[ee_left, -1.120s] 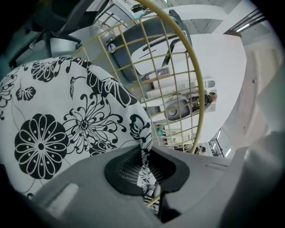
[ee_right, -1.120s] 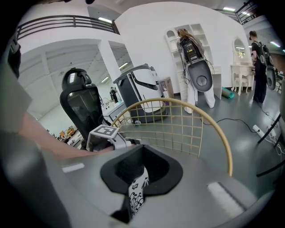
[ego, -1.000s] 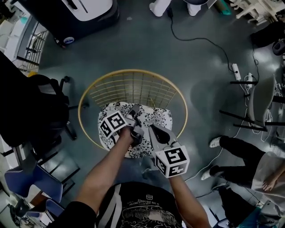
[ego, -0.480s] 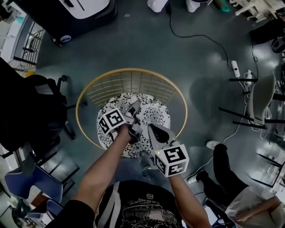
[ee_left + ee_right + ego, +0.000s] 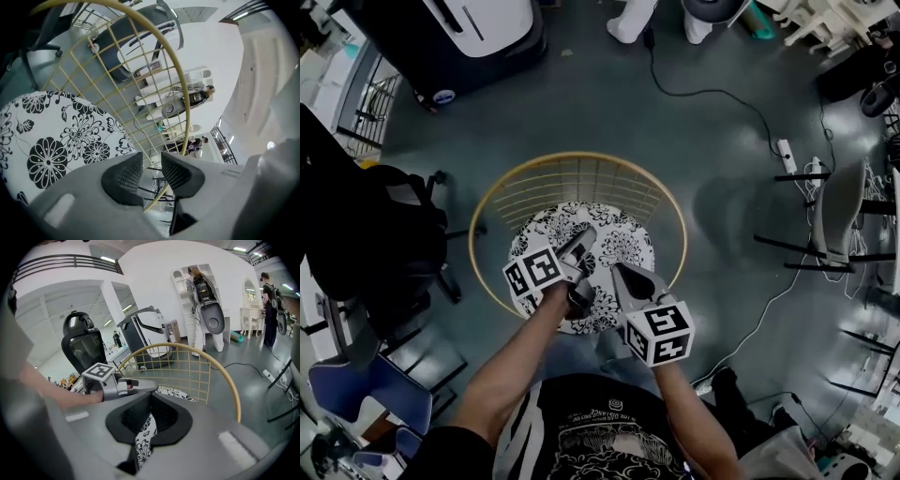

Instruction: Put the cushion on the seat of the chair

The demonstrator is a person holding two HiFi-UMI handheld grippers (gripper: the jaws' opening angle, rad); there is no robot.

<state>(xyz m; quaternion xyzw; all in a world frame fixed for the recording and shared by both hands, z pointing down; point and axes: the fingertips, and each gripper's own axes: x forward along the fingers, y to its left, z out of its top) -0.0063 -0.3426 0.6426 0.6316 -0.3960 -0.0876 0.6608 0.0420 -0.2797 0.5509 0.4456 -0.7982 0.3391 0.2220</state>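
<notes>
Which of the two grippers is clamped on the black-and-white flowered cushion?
The right gripper: its jaws pinch the edge of the black-and-white flowered cushion. The left gripper has nothing between its closing jaws.

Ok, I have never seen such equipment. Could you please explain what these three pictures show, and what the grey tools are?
There is no robot: a person holds a two-jaw tool, a gripper, in each hand; the patterned cubes belong to them. One picture comes from a camera on the person's head, looking down; the other two from cameras riding on each gripper, looking along its jaws. On the floor stands a round wire chair, with a flowered cushion lying on its seat. The right gripper is shut on the cushion's edge. The left gripper holds nothing; its jaws stand apart and are closing.
</notes>
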